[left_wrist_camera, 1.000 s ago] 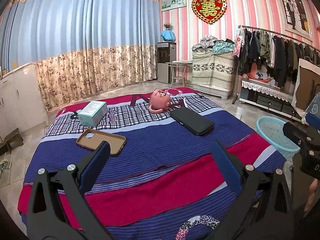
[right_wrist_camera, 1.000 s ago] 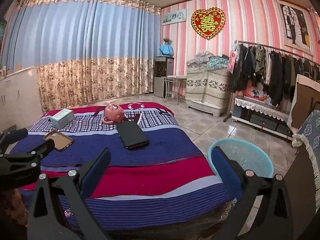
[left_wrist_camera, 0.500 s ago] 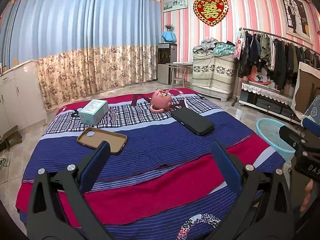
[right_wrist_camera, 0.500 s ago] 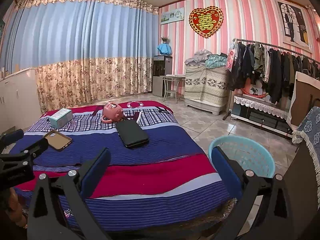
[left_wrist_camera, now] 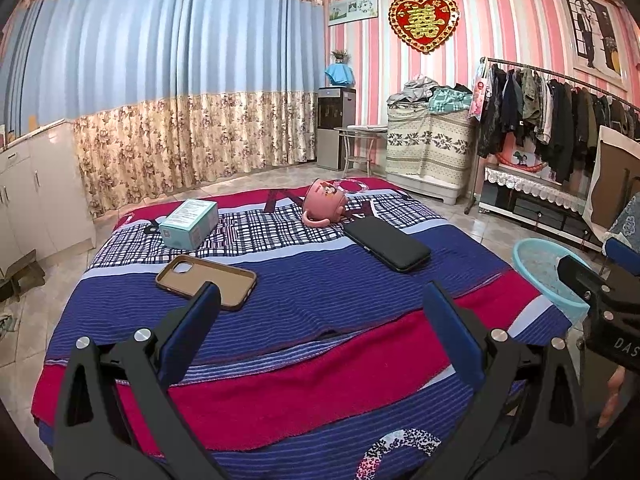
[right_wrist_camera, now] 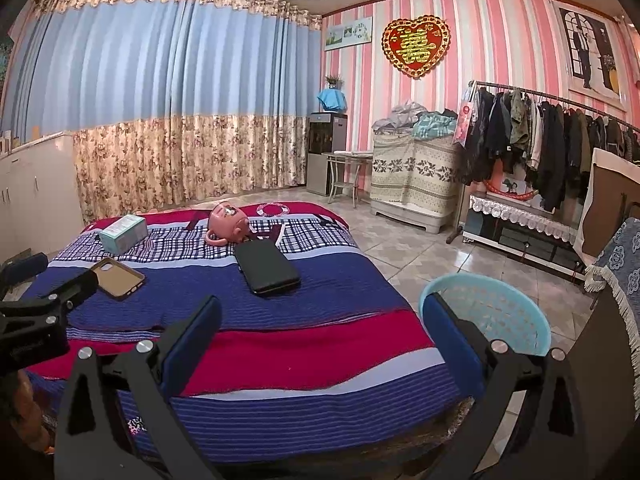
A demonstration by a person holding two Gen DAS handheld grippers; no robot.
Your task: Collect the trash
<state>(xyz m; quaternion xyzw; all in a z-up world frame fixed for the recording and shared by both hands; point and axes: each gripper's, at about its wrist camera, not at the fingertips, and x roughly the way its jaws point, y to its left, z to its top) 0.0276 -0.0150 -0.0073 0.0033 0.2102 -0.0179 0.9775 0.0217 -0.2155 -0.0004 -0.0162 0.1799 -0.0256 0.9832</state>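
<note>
On the striped cloth over the low table (left_wrist_camera: 304, 376) lie a brown phone case (left_wrist_camera: 206, 281), a teal carton (left_wrist_camera: 189, 223), a tipped pink mug (left_wrist_camera: 325, 201) and a black flat case (left_wrist_camera: 386, 245). The same items show in the right wrist view: phone case (right_wrist_camera: 118, 277), carton (right_wrist_camera: 123, 233), mug (right_wrist_camera: 226, 224), black case (right_wrist_camera: 266, 265). A light blue basket (right_wrist_camera: 486, 316) stands on the floor right of the table; it also shows in the left wrist view (left_wrist_camera: 548, 276). My left gripper (left_wrist_camera: 320, 316) is open and empty above the near edge. My right gripper (right_wrist_camera: 320, 320) is open and empty, between table and basket.
A clothes rack (right_wrist_camera: 548, 148) and low shelf stand at the right wall. A covered cabinet (right_wrist_camera: 412, 178), small table and water dispenser (right_wrist_camera: 326, 152) stand at the back. White cupboards (left_wrist_camera: 36, 196) line the left. Tiled floor surrounds the table.
Both grippers have drifted slightly; the left view has shifted a little, the right gripper edges further into it. Jaws stay open. Nothing on the table has moved.
</note>
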